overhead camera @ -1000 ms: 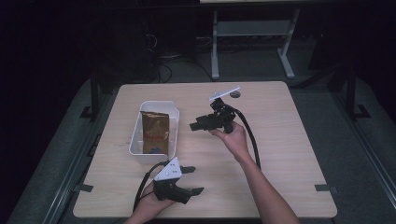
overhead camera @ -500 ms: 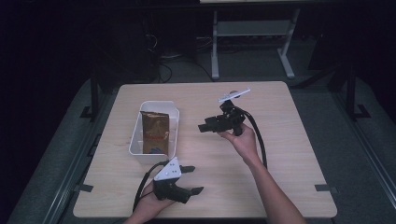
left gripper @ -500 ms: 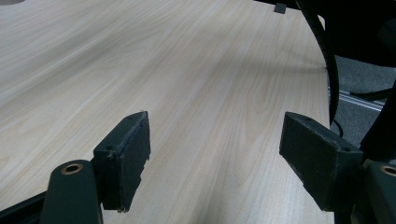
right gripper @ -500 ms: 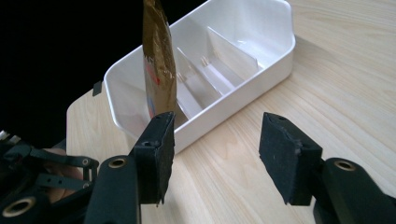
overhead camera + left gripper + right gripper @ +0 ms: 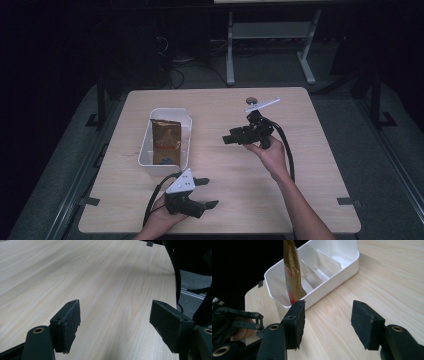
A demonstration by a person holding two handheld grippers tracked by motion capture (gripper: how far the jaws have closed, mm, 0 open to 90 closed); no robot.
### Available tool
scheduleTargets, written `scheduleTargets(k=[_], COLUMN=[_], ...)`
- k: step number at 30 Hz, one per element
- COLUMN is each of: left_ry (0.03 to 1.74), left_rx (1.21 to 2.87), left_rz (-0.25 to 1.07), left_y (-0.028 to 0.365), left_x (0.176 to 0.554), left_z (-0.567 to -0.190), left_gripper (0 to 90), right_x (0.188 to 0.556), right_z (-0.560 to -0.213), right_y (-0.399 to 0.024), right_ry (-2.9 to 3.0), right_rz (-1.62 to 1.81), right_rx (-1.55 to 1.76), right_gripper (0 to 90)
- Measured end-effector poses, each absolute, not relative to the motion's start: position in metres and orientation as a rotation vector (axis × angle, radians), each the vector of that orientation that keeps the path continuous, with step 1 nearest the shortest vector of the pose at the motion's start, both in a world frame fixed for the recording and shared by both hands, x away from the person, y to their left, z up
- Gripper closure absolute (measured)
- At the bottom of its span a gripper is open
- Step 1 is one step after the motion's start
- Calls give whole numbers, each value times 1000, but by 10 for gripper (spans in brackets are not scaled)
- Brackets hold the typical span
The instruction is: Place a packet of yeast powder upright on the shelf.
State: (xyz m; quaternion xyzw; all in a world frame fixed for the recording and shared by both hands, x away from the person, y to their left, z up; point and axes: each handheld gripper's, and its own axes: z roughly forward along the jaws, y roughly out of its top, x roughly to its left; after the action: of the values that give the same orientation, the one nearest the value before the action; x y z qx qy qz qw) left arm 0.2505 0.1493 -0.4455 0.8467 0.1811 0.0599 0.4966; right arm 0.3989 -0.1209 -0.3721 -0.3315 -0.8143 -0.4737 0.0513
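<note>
The gold packet [image 5: 165, 141] already stands in the white bin [image 5: 150, 161] on the counter [image 5: 310, 150]; both the left gripper [image 5: 206, 192] and right gripper [image 5: 229, 138] gape empty; little seems left.

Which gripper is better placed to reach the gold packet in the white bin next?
Probably the right gripper: its open jaws face the white bin and the gold packet standing inside it. The left gripper, also open, sits near the table's front edge and points away, across bare tabletop.
</note>
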Motion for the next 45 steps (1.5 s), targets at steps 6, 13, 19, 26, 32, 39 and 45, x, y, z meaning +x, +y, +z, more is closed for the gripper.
scheduleTargets(k=[6,13,19,26,32,39,45], left_ry=[440,442,445,442,445,446,447], left_rx=[2051,2052,2050,2053,2054,2055,2050], left_rz=[148,151,152,154,154,154,152], left_y=[150,150,150,151,151,151,151], left_x=[250,251,252,252,252,252,252], left_z=[-445,-445,-445,-445,-445,-445,-445], left_gripper=[239,239,239,239,239,239,239], right_x=[394,388,382,374,367,357,348], right_z=[-373,-377,-381,-386,-389,-396,-400], right_y=[-133,-145,-155,-168,-176,-187,-194], right_ry=[-2475,-2469,-2459,-2452,-2455,-2440,-2442], right_rz=[-1445,-1443,-1444,-1432,-1428,-1421,-1409], right_rx=[-1025,-1050,-1067,-1083,-1096,-1110,-1118], right_gripper=[435,429,428,424,425,421,418])
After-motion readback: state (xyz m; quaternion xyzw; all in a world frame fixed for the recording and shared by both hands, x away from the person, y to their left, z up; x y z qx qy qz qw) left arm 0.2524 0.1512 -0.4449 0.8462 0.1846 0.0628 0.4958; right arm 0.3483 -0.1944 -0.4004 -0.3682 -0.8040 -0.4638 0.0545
